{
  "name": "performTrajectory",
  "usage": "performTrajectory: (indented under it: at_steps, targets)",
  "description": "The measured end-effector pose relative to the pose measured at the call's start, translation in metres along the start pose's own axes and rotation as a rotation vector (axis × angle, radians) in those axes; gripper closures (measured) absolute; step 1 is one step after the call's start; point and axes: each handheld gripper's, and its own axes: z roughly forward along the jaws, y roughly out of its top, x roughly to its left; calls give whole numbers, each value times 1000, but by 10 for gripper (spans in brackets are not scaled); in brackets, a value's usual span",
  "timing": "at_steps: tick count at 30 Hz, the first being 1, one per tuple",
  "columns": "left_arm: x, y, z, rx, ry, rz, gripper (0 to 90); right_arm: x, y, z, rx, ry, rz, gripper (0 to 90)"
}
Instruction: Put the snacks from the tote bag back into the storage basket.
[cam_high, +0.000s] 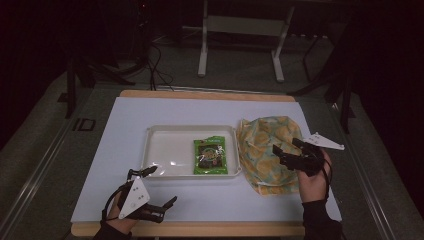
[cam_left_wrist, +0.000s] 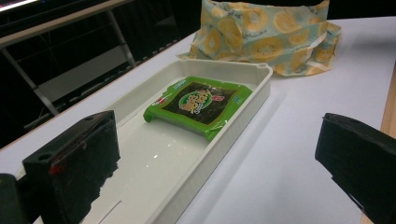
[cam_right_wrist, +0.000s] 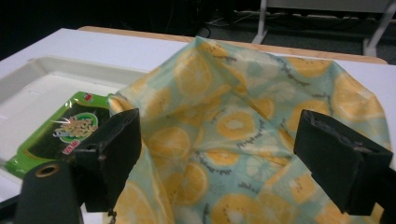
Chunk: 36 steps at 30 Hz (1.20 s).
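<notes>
A green snack packet (cam_high: 211, 155) (cam_left_wrist: 201, 102) (cam_right_wrist: 65, 130) lies flat in the right half of a shallow white tray (cam_high: 165, 150) (cam_left_wrist: 154, 186) (cam_right_wrist: 32, 79). To the tray's right sits a crumpled bag with a yellow citrus print (cam_high: 267, 150) (cam_left_wrist: 266, 37) (cam_right_wrist: 243, 126). My left gripper (cam_high: 161, 186) (cam_left_wrist: 219, 172) is open near the table's front edge, its jaws straddling the tray's near corner, with nothing between them. My right gripper (cam_high: 289, 147) (cam_right_wrist: 219, 158) is open just above the bag's right side, holding nothing.
A pale blue mat (cam_high: 125, 120) covers a wooden table (cam_high: 200, 94). Beyond the table's far edge stand white table legs (cam_high: 202, 50) and dark cables (cam_high: 155, 65) on the floor.
</notes>
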Motion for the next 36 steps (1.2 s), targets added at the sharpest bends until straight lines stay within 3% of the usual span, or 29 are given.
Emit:
performTrajectory:
  at_steps: [12, 19, 24, 36]
  targets:
    - [-1, 0, 1, 8, -5, 7, 3, -8, -15, -13, -47, -34, 4, 138]
    - [-1, 0, 1, 5, -7, 5, 3, -7, -26, -18, -53, -47, 4, 137]
    - [-1, 0, 0, 3, -9, 6, 3, -8, -31, -24, -87, -68, 8, 136]
    - [0, 0, 0, 0, -12, 2, 3, -14, -35, -18, -80, -71, 7, 137]
